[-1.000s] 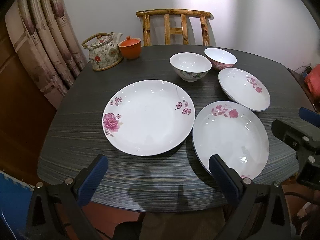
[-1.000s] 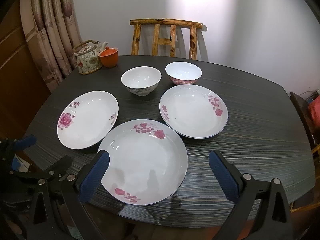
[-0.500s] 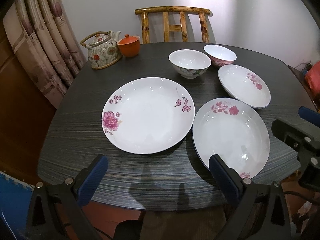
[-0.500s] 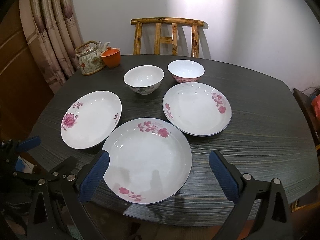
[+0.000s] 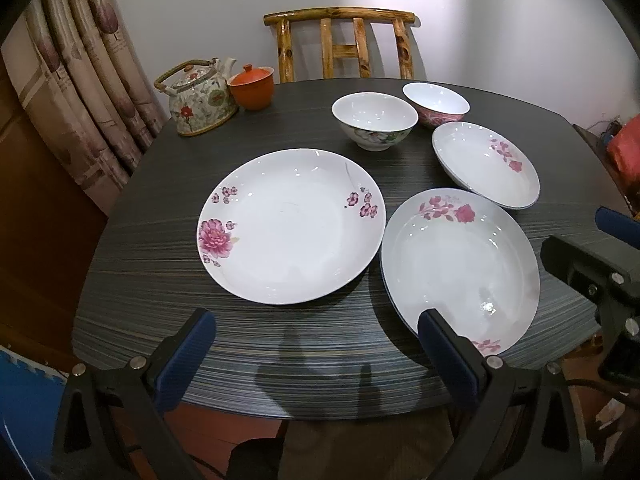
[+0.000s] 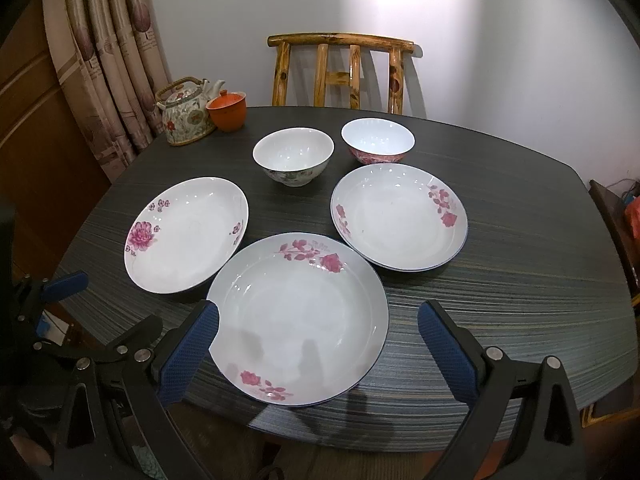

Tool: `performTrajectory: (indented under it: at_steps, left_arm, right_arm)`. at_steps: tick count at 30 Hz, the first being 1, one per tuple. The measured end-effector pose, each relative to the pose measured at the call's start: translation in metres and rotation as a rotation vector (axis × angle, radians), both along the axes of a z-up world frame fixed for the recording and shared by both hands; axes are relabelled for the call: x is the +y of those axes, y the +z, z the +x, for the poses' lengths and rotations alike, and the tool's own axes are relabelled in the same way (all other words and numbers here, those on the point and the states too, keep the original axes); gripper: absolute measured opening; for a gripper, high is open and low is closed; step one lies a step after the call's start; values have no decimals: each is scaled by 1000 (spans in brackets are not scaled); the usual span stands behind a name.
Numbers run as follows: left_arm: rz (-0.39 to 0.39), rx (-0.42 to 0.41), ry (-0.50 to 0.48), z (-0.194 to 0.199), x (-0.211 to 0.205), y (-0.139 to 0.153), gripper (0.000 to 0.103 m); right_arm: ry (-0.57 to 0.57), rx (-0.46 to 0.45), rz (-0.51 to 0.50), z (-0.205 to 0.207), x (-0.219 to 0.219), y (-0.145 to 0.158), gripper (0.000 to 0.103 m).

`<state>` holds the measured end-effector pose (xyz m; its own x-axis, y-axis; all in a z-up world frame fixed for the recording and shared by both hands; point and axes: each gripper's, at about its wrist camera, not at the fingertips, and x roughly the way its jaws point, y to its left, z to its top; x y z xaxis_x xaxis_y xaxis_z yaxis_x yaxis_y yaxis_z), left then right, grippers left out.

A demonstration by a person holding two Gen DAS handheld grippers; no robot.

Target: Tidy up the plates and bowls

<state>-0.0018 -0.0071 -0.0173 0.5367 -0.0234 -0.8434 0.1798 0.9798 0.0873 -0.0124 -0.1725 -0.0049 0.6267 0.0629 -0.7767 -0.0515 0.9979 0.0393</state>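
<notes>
dark striped table [image 6: 520, 280] by white wall, wooden chair [image 6: 340, 72] behind; three plates, two bowls; both grippers' fingers apart.

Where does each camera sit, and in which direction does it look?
Left wrist: on the left gripper, near the table's near-left edge, facing the chair; its open fingers show, the right gripper at far right.
Right wrist: on the right gripper, over the near plate, facing the chair; its open fingers show, the left gripper at far left.
Shared: three plates, two bowls, teapot.
</notes>
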Motion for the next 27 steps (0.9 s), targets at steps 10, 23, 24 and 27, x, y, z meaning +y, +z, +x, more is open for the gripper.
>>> performTrajectory:
  at_steps: [10, 23, 24, 27]
  left_arm:
    - [11, -5, 16, 0, 2, 1, 103]
    - [-31, 18, 88, 14, 28, 5, 103]
    - [-24, 16, 100, 16, 33, 5, 103]
    - [-29, 19, 138, 23, 50, 9, 103]
  right_arm:
    - [9, 4, 0, 0, 2, -2, 98]
    - [54, 43, 33, 8, 4, -7, 83]
    - [64, 46, 33, 10, 5, -7, 81]
    - [95, 59, 32, 20, 9, -8, 76]
